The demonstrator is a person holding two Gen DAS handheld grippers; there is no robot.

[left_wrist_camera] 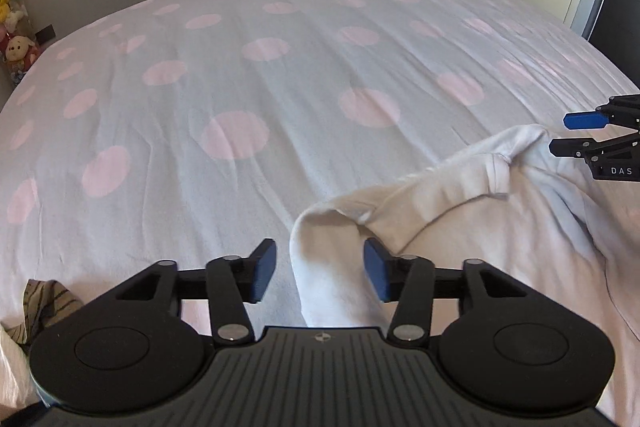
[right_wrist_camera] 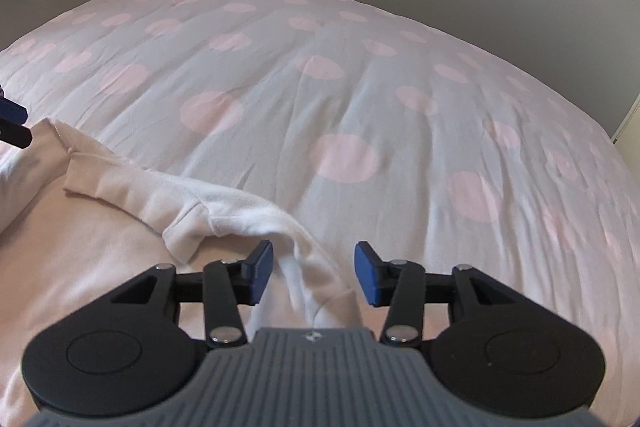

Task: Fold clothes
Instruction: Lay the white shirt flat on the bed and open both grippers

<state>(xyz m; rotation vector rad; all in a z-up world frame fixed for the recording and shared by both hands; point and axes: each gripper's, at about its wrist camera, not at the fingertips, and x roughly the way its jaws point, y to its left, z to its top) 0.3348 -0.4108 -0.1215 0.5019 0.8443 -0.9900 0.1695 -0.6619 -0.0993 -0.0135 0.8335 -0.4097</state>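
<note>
Fingers of both the left gripper [left_wrist_camera: 320,275] and right gripper [right_wrist_camera: 314,273] stand apart astride bunched corners of the white cotton garment [left_wrist_camera: 460,211] on the near side of the pink-dotted bed cover [left_wrist_camera: 280,67]; closing shallowly would probably pinch one layer only, and it could slip.

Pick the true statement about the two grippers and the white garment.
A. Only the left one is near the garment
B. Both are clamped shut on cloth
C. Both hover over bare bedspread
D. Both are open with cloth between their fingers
D: the left gripper and the right gripper each show blue pads spread apart, with a fold of the garment lying between them.
</note>
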